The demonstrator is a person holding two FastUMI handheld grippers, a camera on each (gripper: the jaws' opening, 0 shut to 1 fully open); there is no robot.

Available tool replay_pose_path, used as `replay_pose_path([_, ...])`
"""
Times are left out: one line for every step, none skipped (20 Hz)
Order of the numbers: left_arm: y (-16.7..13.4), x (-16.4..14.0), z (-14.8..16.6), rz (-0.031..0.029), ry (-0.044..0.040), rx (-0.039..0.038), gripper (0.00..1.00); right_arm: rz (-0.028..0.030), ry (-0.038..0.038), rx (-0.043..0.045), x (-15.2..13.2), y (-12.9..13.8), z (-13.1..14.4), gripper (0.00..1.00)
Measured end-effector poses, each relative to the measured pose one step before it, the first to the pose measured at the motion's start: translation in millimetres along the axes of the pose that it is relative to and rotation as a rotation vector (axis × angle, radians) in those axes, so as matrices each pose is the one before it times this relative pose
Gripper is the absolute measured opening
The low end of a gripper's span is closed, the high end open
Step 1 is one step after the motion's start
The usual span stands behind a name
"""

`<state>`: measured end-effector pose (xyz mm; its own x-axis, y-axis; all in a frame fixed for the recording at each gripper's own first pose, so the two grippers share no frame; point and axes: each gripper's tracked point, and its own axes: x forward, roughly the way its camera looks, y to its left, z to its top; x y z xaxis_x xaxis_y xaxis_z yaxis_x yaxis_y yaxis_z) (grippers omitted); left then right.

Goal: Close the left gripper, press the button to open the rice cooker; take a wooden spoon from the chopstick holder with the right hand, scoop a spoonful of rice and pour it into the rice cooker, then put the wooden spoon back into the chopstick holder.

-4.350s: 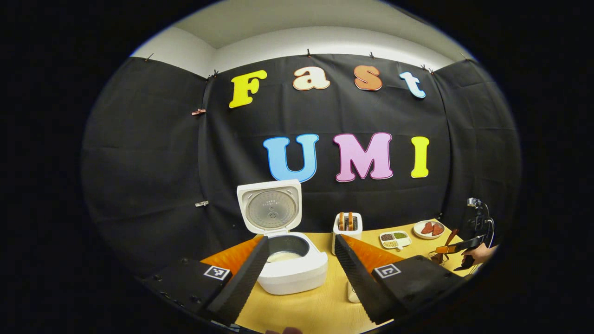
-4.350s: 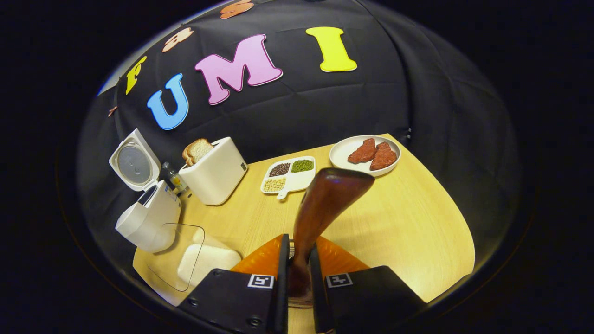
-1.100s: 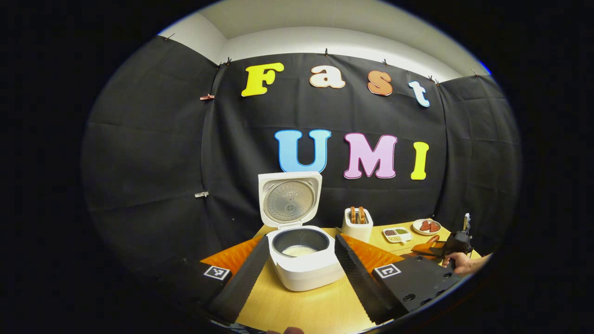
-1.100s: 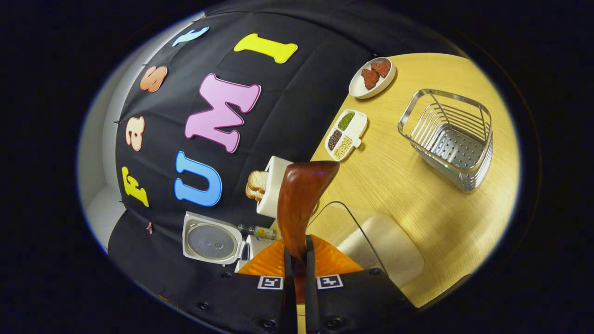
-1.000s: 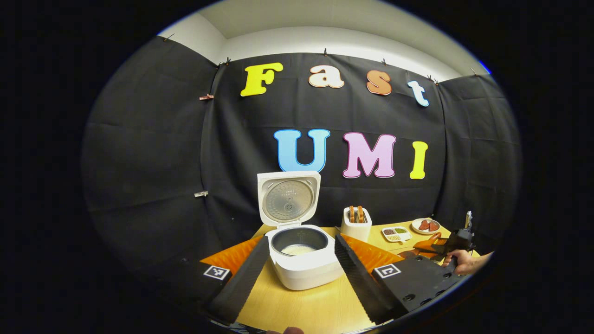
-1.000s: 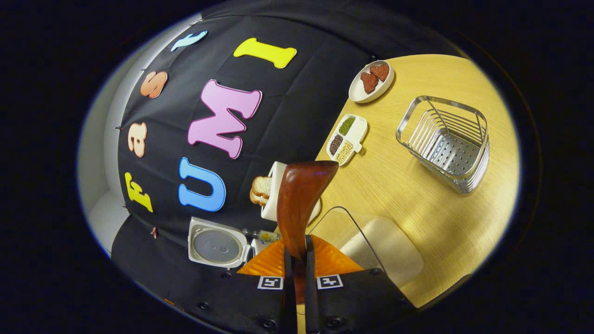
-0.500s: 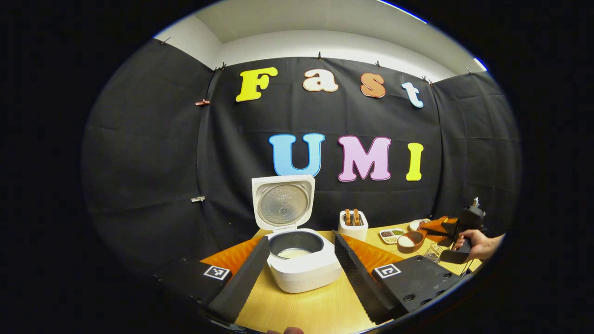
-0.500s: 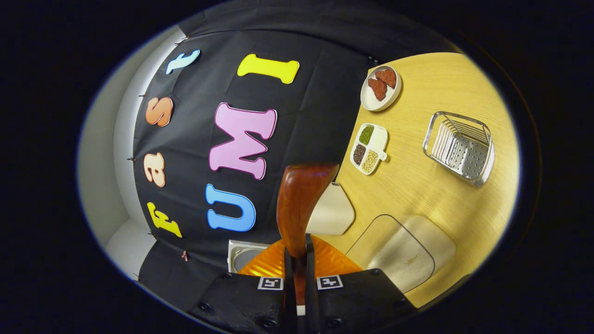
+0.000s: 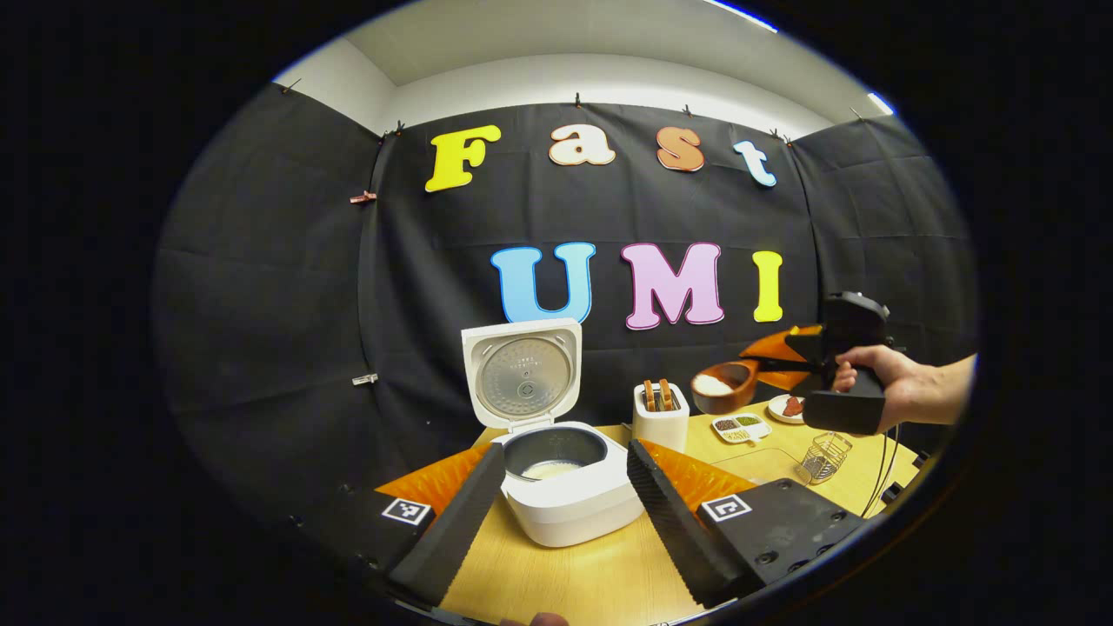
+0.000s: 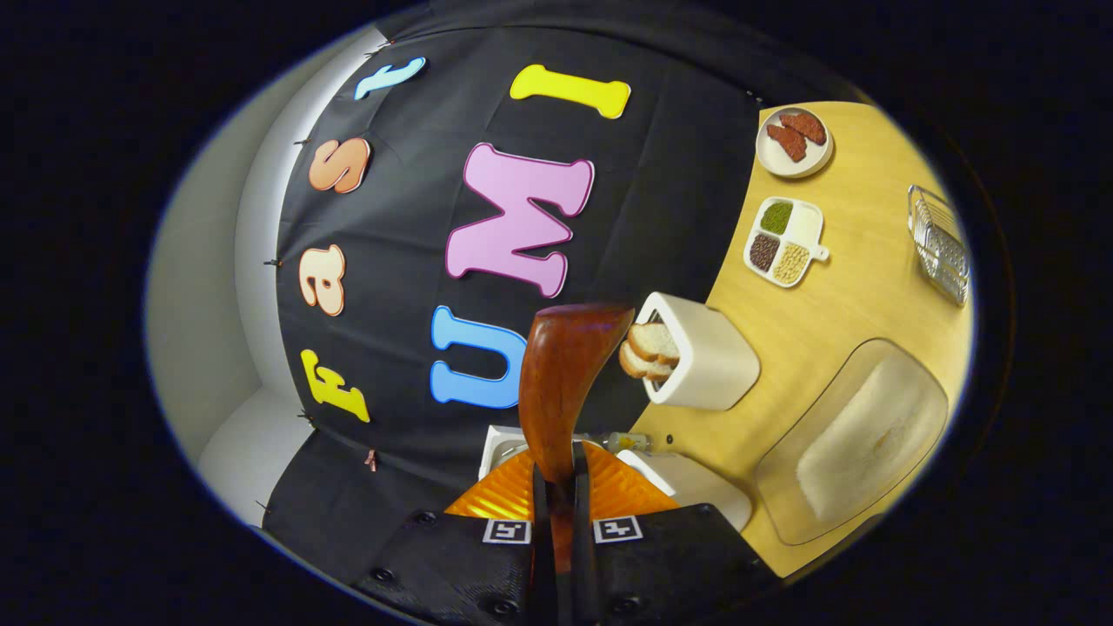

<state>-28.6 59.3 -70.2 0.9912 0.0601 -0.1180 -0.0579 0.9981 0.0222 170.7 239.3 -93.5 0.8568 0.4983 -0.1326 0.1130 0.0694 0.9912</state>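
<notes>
Right hand-held gripper (image 10: 556, 530) clamps wooden spoon (image 10: 565, 374), bowl facing away; left hand-held gripper (image 9: 556, 513) spread.

My left gripper view looks level across the table at the open rice cooker (image 9: 556, 469) just ahead. My right gripper view, rolled sideways and raised, looks down; both share the toaster (image 10: 700, 365).

Toaster (image 10: 706, 365) holding bread; divided dish (image 10: 783, 241) of beans; plate (image 10: 793, 139) of meat.
</notes>
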Motion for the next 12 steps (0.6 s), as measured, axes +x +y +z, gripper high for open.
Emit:
replay_pose_path([0.94, 0.53, -3.09, -0.001, 0.00303, -0.01082, 0.97, 0.01021, 0.00995, 0.00019, 6.73, 9.71, -10.26, 0.11])
replay_pose_path([2.39, -0.5, -1.03, 0.00132, 0.00305, -0.00975, 0.97, 0.00378, 0.01239, -0.00502, 9.72, 7.12, -10.68, 0.11])
replay_pose_path([1.19, 1.81, -2.94, 0.00214, 0.00296, -0.00627, 0.97, -0.00104, 0.01194, -0.00937, 9.26, 5.37, -11.44, 0.11])
replay_pose_path([2.49, 0.95, -1.81, 0.00375, 0.00378, -0.00234, 0.97, -0.00212, 0.00477, -0.00976, 8.33, 5.38, -10.21, 0.11])
replay_pose_path([2.11, -0.57, -3.35, 0.00489, 0.0034, -0.0009, 0.97, -0.00187, 0.00171, -0.00733, 8.96, 4.16, -9.06, 0.12])
replay_pose_path([3.39, 0.2, -1.13, 0.00686, 0.00248, -0.00052, 0.97, -0.00061, -0.00406, -0.00684, 9.37, 4.22, -8.01, 0.12])
replay_pose_path([6.75, -2.65, -1.7, 0.0069, 0.00077, -0.00286, 0.97, -0.00122, -0.0028, -0.01439, 10.73, 3.55, -7.32, 0.12])
replay_pose_path([6.74, -2.06, -2.23, 0.00619, 0.00477, -0.00371, 0.97, -0.00912, 0.0013, -0.02465, 11.47, 0.74, -8.47, 0.11])
replay_pose_path([6.83, -3.0, -5.18, 0.0068, 0.00476, -0.00443, 0.97, -0.0069, 0.00426, -0.02362, 10.43, -1.08, -7.93, 0.11])
replay_pose_path([5.04, -0.2, -1.66, 0.00425, 0.00429, -0.00619, 0.97, -0.00724, 0.00575, -0.02887, 11.59, -0.79, -8.31, 0.11])
replay_pose_path([3.29, 1.31, -1.89, 0.00164, 0.0038, -0.00562, 0.97, -0.00894, 0.00521, -0.03175, 9.12, -1.21, -7.57, 0.11])
replay_pose_path([3.82, 1.33, -1.99, 0.00256, 0.00497, -0.00358, 0.97, -0.01148, 0.00236, -0.03758, 10.34, -1.61, -6.31, 0.11])
